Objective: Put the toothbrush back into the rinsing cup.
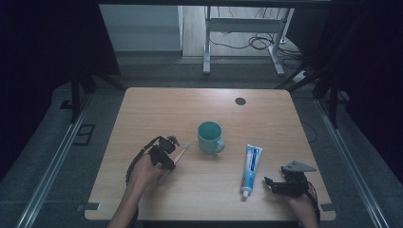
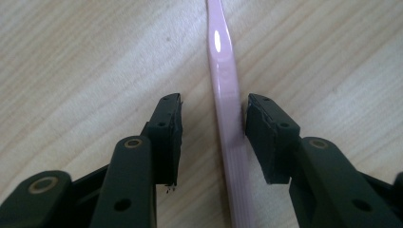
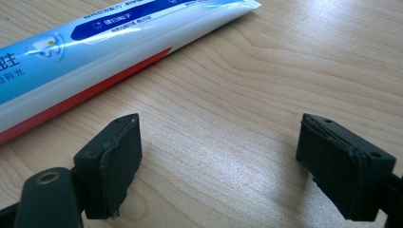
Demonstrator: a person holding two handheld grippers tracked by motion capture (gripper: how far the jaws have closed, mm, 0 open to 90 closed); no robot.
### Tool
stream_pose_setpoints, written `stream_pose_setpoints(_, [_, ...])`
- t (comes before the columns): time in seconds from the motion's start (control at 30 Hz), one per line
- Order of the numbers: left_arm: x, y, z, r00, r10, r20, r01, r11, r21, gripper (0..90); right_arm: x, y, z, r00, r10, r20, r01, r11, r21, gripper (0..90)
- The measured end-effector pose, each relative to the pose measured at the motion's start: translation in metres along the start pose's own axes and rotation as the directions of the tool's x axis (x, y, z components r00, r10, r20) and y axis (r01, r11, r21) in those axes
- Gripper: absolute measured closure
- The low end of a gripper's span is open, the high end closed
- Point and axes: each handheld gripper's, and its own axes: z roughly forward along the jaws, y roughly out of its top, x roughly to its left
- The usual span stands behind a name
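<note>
**Left claw straddles the toothbrush, grip not yet made**

On the wooden table (image 1: 142, 190), the pink toothbrush (image 2: 227, 118) lies flat just left of the teal mug (image 1: 209, 137), its bristle end pointing toward the mug. The left claw (image 2: 214, 137) is lowered over the handle with one pad on each side; a gap shows between the handle and the pad on the left of the left gripper view, while the other pad sits very close, perhaps just touching. So the claw is released, with the handle between its jaws and nothing clamped.

The handle is not centred: it lies nearer one pad. If the jaws close as they stand, that pad would likely meet the handle first and push it sideways or roll it on the smooth table, so the grip could land skewed. The handle is also thin, glossy and low; pads that close too high could slip over it and miss.

Near the table's right front, the right claw (image 3: 218, 166) rests with its jaws wide apart and empty, just beside the toothpaste tube (image 3: 95, 52) but not touching it. A careless shift there could nudge the tube.
</note>
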Motion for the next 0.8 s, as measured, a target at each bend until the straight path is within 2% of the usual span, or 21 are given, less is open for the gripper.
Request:
stream_pose_setpoints(0.17, [0.001,0.007,0.000,1.0000,-0.003,-0.008,0.003,1.0000,0.006,58.8,0.000,0.000,0.000,1.0000,0.000,0.000,0.000,1.0000,0.000,15.3])
stream_pose_setpoints(0.53, [-0.001,0.023,0.003,0.9995,0.017,-0.025,-0.016,0.9979,0.062,62.1,0.000,0.000,0.000,1.0000,0.000,0.000,0.000,1.0000,-0.001,15.3])
stream_pose_setpoints(0.8, [0.001,0.032,0.004,1.0000,-0.001,-0.001,0.001,0.9960,0.090,73.3,0.000,0.000,0.000,1.0000,-0.001,-0.002,0.001,1.0000,0.000,15.3])
